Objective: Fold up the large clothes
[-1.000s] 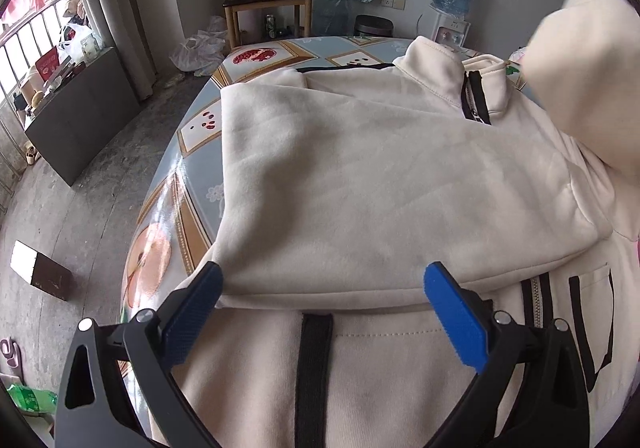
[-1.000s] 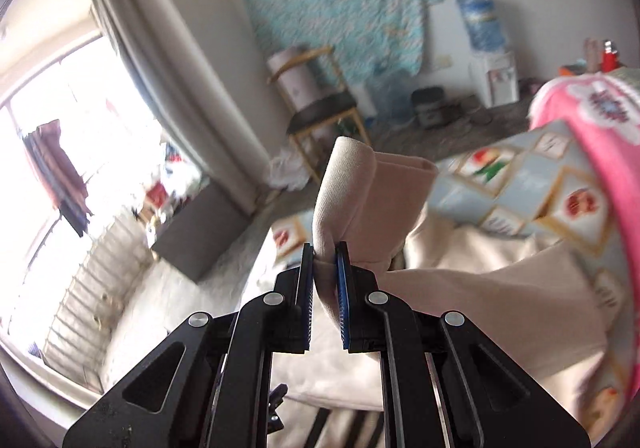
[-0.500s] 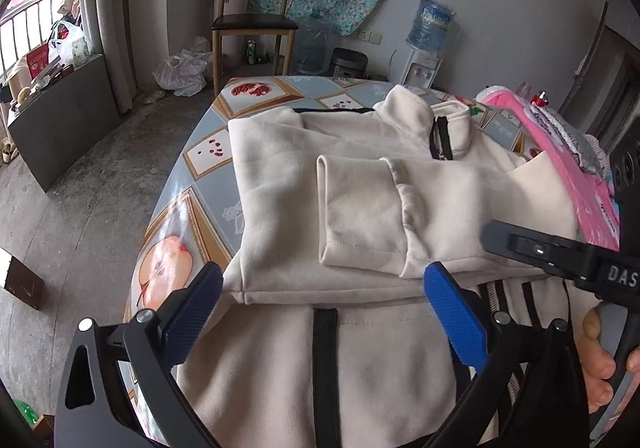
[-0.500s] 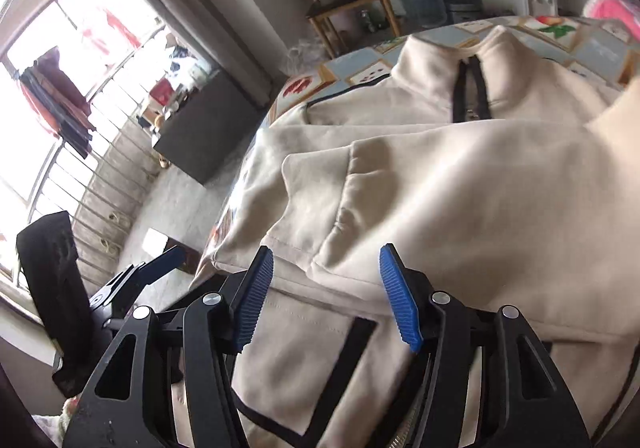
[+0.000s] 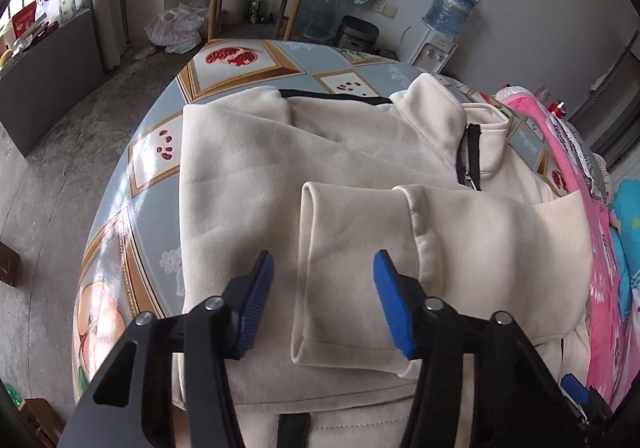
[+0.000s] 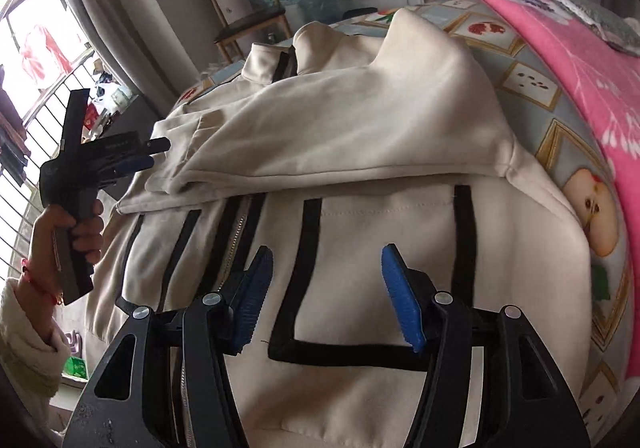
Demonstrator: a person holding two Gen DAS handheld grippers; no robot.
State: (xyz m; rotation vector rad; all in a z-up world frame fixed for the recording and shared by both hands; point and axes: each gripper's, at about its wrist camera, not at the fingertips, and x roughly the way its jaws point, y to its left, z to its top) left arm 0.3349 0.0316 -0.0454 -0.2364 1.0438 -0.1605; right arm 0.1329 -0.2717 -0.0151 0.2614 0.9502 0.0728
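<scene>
Both jaws apart, nothing clamped. Left gripper (image 5: 323,296) jaws just closing partway, hovering over sleeve cuff (image 5: 352,272) at lower centre of left view, pads not pressing cloth. Right gripper (image 6: 326,294) jaws just opened, sleeve dropped; now low over cream jacket (image 6: 360,128) front with black trim, lower centre. Jacket spread on patterned table (image 5: 248,64), both sleeves now folded across chest. Probably sleeve stage done, body fold next.

The right claw (image 6: 326,294), no longer pinching the cream sleeve (image 5: 360,268), now gapes over the jacket's pocket, while the left claw (image 5: 322,298) has just been closing, the laid-down sleeve between its blue pads.
</scene>
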